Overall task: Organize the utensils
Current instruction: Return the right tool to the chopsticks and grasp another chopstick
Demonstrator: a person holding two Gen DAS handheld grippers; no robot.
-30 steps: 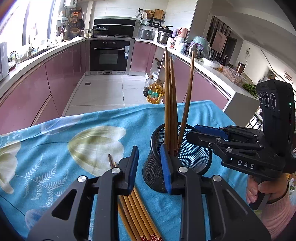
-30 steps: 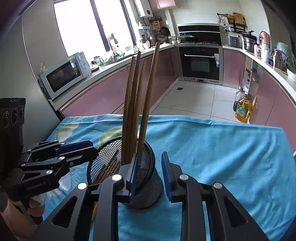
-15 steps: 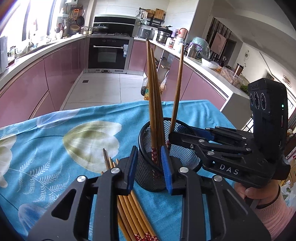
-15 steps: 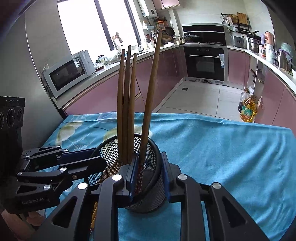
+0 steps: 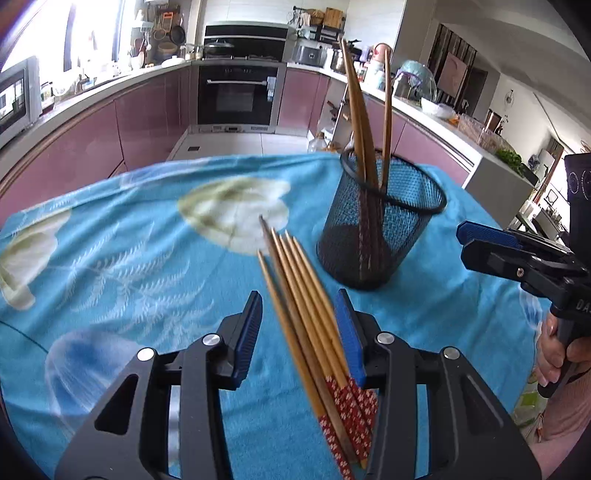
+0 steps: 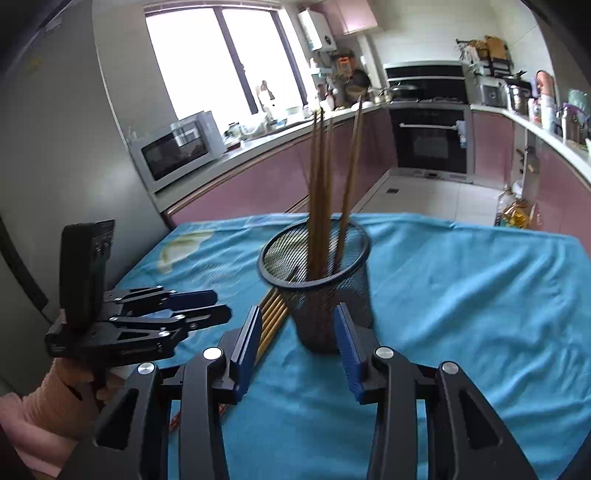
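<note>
Both tongs gape empty — left tongs [image 5: 301, 332] over flat chopsticks [image 5: 303, 295], right tongs [image 6: 299, 347] facing the holder [image 6: 321, 280].

U-shaped kitchen w/ mauve-pink base cabinets [image 5: 147, 122] under a pale worktop [image 6: 258, 142]. Built-in black oven [image 5: 238, 94] at far end, hob and hood above it. Big window [image 6: 221, 59] on one side, strong daylight, blown out. White microwave [image 6: 177, 147] sits on worktop near window. Floor: light tiles [image 5: 240, 142]. White upper walls; white water heater [image 6: 321, 29] mounted beside window. Pots, appliances crowd the other worktop run [image 5: 424, 110]. Nearest counter covered w/ turquoise floral cloth [image 6: 461, 277].
</note>
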